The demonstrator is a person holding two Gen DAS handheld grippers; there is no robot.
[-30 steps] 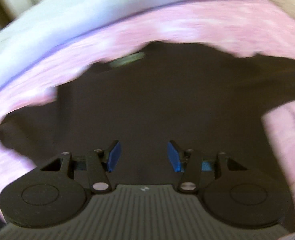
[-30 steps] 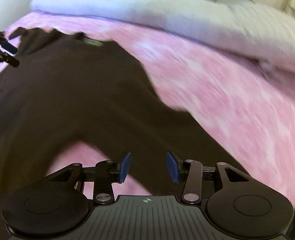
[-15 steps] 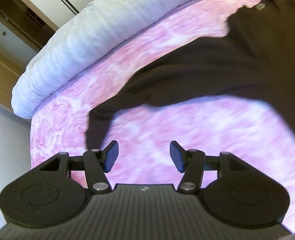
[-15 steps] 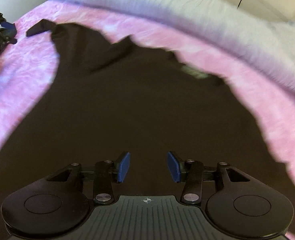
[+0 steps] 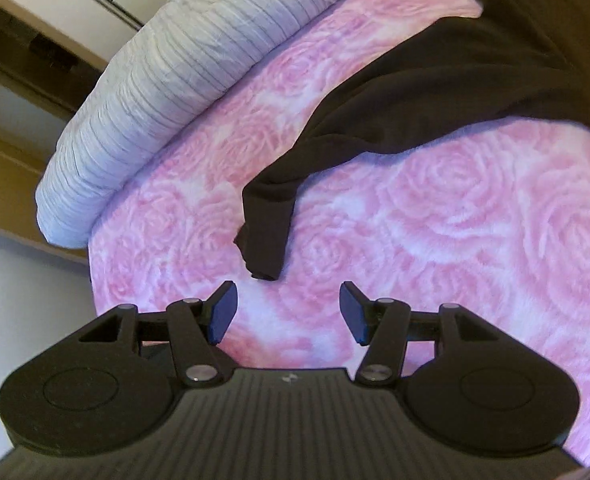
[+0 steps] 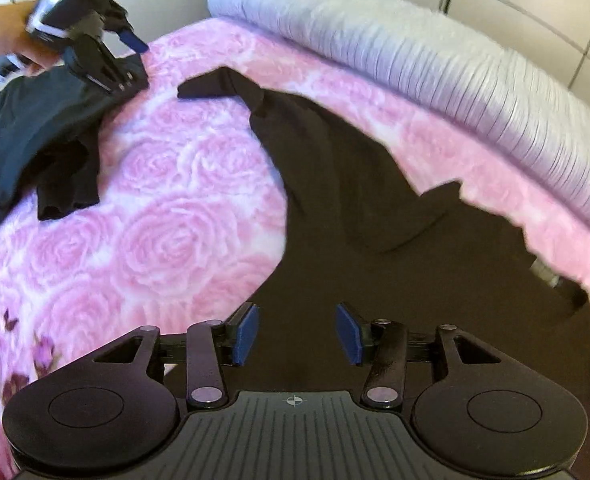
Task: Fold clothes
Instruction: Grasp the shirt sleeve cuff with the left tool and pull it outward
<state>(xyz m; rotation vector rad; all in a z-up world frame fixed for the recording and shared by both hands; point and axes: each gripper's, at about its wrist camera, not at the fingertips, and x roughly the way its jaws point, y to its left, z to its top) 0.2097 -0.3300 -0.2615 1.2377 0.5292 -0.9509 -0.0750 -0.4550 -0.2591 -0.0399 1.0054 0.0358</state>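
Across the pink rose blanket (image 5: 475,216), a black long-sleeved shirt (image 6: 395,248) is lying spread out, waiting to be folded.

Near the sleeve cuff (image 5: 265,256), the left gripper (image 5: 289,312) is hovering with its jaws standing apart and holding nothing; the cuff is lying just ahead of them, slightly toward the left jaw, and the sleeve's long axis is running from there up and right toward the shirt's body. Over that body, the right gripper (image 6: 297,334) is hanging, its jaws opening, with cloth below them but nothing pinched. By my judgement, the left hand is sitting nearer the cuff. Beyond the shirt, a white quilt (image 5: 183,72) is lying rolled.
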